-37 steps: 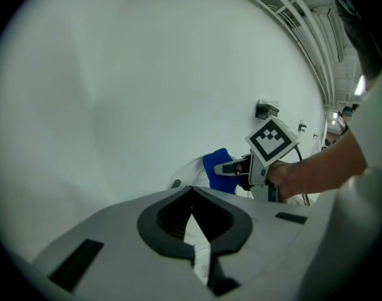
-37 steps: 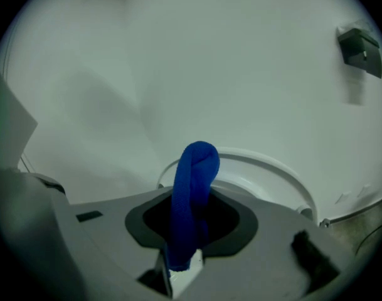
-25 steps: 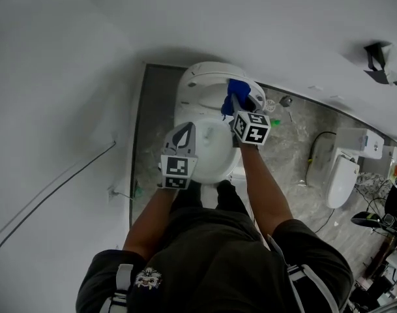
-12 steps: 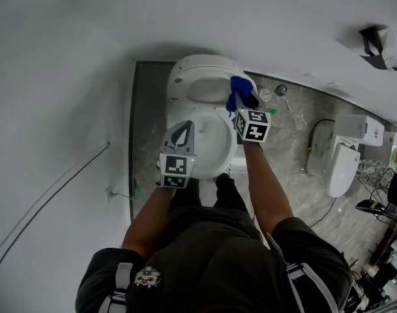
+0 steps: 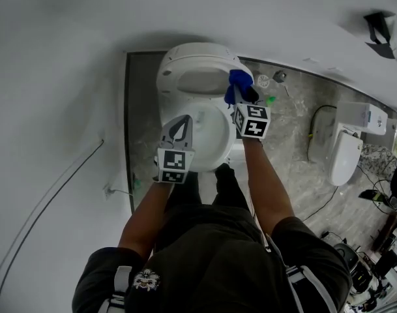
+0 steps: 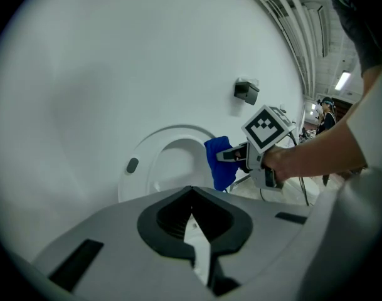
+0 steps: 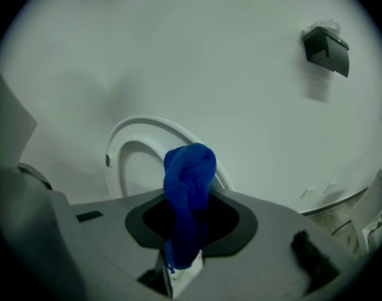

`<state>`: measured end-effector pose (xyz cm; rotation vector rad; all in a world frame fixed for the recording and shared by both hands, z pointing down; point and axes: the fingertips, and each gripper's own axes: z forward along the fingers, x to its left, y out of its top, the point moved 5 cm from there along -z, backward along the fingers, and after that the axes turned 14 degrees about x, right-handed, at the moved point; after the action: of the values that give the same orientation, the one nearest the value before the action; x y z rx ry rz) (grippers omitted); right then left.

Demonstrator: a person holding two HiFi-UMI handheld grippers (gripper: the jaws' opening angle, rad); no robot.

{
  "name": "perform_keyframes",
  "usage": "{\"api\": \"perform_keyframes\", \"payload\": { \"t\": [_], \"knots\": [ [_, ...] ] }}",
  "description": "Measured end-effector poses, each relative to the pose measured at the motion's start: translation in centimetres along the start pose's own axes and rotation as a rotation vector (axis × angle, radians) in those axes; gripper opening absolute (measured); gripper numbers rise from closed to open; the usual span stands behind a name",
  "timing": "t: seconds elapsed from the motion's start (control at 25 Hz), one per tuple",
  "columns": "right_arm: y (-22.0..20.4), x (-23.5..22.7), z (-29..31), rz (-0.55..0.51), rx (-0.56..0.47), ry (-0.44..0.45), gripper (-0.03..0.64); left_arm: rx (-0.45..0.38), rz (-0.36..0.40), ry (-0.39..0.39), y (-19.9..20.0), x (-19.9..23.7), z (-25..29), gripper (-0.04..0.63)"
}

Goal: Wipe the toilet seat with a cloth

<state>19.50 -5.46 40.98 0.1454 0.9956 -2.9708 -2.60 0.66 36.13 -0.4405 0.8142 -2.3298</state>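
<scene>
The white toilet [image 5: 208, 139] stands against the wall with its seat [image 5: 197, 78] raised. My right gripper [image 5: 242, 96] is shut on a bunched blue cloth [image 5: 240, 82], held by the raised seat's right side. From the right gripper view the cloth [image 7: 189, 190] sticks up out of the jaws in front of the seat ring [image 7: 133, 158]. My left gripper [image 5: 181, 125] is shut and holds nothing; it hangs over the bowl's left rim. The left gripper view shows the seat ring [image 6: 154, 168], the cloth [image 6: 218, 163] and the right gripper [image 6: 236, 157].
A second white toilet [image 5: 345, 162] stands on the grey stone floor [image 5: 289, 135] at the right. A black holder [image 5: 379, 26] hangs on the wall. A thin cable [image 5: 55, 194] runs along the left wall. A small green object [image 5: 271, 100] lies beside the toilet.
Both grippers have moved a little forward and down toward the toilet. The cloth stays clamped in the right gripper, now nearer the raised seat's right side.
</scene>
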Motion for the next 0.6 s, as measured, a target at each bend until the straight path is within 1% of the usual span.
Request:
{"api": "perform_keyframes", "payload": {
  "t": [0.12, 0.36, 0.6],
  "knots": [
    [-1.3, -0.3, 0.6, -0.001, 0.025, -0.012, 0.097, 0.022, -0.008, -0.002, -0.8, 0.2, 0.9, 0.009],
    [-3.9, -1.7, 2.4, 0.053, 0.070, -0.031, 0.097, 0.049, -0.015, -0.010, -2.4, 0.4, 2.0, 0.009],
    [-6.8, -2.9, 4.2, 0.068, 0.131, -0.065, 0.097, 0.071, -0.020, -0.013, -3.9, 0.7, 3.1, 0.009]
  ]
}}
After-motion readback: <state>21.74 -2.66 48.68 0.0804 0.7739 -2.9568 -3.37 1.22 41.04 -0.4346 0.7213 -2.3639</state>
